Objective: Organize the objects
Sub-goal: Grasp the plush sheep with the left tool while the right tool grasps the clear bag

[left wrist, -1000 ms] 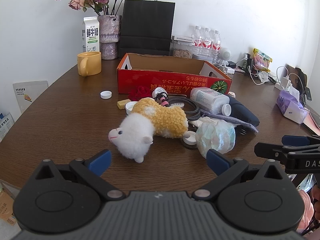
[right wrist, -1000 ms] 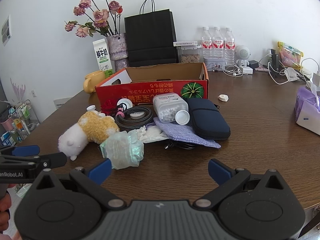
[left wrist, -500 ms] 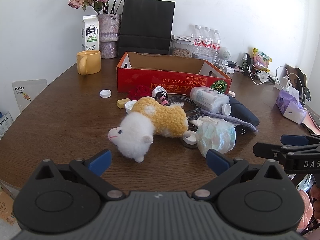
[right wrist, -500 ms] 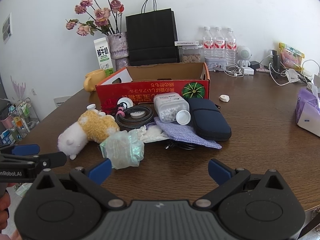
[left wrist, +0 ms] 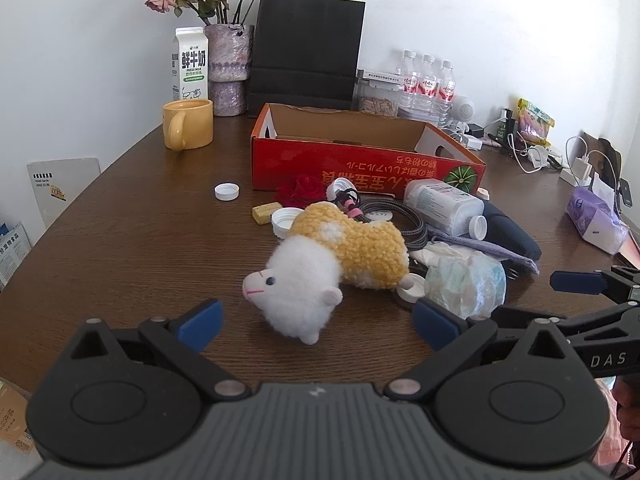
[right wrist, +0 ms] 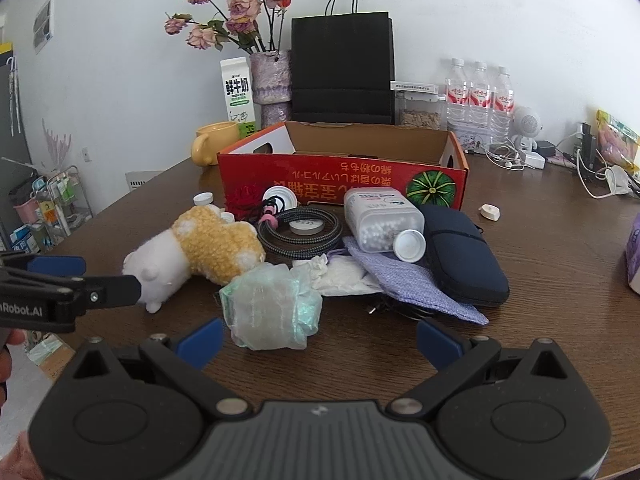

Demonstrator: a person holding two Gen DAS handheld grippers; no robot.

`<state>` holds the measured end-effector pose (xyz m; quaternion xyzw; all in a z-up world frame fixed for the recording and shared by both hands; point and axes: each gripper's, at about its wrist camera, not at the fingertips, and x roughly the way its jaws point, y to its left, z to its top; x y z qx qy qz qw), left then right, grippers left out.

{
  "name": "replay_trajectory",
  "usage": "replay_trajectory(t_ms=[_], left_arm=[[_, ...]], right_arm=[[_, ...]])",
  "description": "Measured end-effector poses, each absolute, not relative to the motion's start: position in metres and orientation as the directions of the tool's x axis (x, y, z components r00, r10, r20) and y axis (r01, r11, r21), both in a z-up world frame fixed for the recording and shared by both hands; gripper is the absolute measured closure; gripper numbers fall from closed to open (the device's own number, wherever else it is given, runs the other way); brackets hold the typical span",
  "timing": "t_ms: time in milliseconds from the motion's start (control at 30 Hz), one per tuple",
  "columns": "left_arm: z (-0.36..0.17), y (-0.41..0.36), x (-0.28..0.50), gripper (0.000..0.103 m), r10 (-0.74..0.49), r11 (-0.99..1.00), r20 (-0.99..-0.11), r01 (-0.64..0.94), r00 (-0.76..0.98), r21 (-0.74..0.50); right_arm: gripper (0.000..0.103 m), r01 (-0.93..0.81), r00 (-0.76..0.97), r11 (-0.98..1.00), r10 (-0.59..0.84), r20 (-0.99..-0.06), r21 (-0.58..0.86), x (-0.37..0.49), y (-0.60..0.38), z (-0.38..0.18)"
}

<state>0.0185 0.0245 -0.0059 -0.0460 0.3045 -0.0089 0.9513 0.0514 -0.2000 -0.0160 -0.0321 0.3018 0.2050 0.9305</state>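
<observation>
A white and yellow plush sheep (left wrist: 324, 266) (right wrist: 196, 252) lies on the brown table just ahead of my left gripper (left wrist: 318, 324), which is open and holds nothing. A crumpled plastic wrap (right wrist: 272, 306) (left wrist: 466, 282) sits close in front of my right gripper (right wrist: 318, 340), also open and empty. Behind them lie a coiled cable (right wrist: 300, 232), a white pill bottle (right wrist: 384, 220) on its side, a dark blue pouch (right wrist: 460, 256) and a lilac cloth (right wrist: 408, 280). An open red cardboard box (left wrist: 360, 160) (right wrist: 340, 176) stands beyond the pile.
A yellow mug (left wrist: 188, 130), milk carton (left wrist: 190, 64), flower vase (left wrist: 228, 68) and black paper bag (left wrist: 306, 48) line the back. Water bottles (right wrist: 480, 96), chargers and cables (left wrist: 532, 152) sit at the back right. Loose caps (left wrist: 227, 191) lie left of the box.
Both grippers have moved slightly forward and toward the pile; the sheep and the plastic wrap now look nearer. Nothing on the table has moved.
</observation>
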Motion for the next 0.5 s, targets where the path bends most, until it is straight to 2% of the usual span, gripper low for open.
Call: replay_trajectory(t_ms=[233, 433, 500], left_arm=[[-0.011, 0.034, 0.028, 0.000, -0.024, 0.995, -0.585, -0.040, 0.811, -0.096], [-0.016, 0.038, 0.037, 0.000, -0.023, 0.994, -0.590, -0.046, 0.807, -0.102], [-0.018, 0.039, 0.041, 0.000, -0.018, 0.994, -0.592, -0.048, 0.806, -0.095]], right_arm=[[0.010, -0.470, 0.718, 0.882, 0.403, -0.567, 0.031, 0.064, -0.177, -0.026], [0.031, -0.496, 0.716, 0.868, 0.422, -0.556, 0.020, 0.074, -0.165, -0.034], [0.043, -0.506, 0.709, 0.862, 0.434, -0.556, 0.026, 0.075, -0.164, -0.036]])
